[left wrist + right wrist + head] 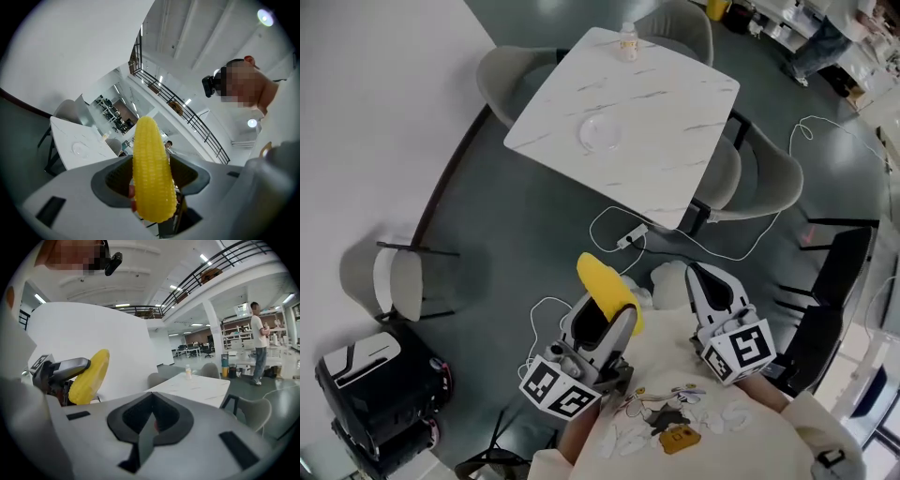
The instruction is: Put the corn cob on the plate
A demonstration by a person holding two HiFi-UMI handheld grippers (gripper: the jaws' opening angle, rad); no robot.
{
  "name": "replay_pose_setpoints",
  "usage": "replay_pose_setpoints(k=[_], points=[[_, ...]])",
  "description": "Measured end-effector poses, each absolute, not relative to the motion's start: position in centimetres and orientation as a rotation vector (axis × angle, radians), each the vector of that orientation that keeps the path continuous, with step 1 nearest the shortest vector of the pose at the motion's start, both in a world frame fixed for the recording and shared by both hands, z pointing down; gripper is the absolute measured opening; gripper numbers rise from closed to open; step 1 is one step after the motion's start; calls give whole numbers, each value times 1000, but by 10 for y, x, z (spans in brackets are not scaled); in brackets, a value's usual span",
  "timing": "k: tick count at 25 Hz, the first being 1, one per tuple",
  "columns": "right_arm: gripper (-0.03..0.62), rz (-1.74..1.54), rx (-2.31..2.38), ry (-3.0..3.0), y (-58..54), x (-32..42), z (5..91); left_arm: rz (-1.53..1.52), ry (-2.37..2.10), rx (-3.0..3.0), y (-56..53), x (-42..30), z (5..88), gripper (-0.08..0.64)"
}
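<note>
Corn cob [152, 173], light, stiff and bumpy by its look, sits clamped at its thick end, a sound hold, in the left gripper's [612, 317] fingers. The right gripper's [713, 281] fingers are closed on nothing. The clear plate [600, 133] lies on the table [675, 141] at twelve o'clock, well apart.

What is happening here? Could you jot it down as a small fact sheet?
Left claw: shut on the corn cob
Right claw: shut, holding nothing
Plate: clear, empty, on the white table
Bottle: near the table's far corner
Progress: the corn cob is held over the floor, short of the table, not yet on the plate
</note>
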State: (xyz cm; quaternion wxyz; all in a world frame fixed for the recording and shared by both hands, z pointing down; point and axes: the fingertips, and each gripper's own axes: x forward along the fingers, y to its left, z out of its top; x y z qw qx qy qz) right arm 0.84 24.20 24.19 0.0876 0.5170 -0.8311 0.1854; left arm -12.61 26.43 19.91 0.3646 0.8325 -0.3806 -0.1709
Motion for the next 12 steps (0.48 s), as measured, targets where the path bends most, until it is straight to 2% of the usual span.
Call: replay_pose_setpoints(k=[12], points=[[5, 507, 1642, -2441, 225, 4, 238, -435, -876, 2154, 228, -124, 206, 258]])
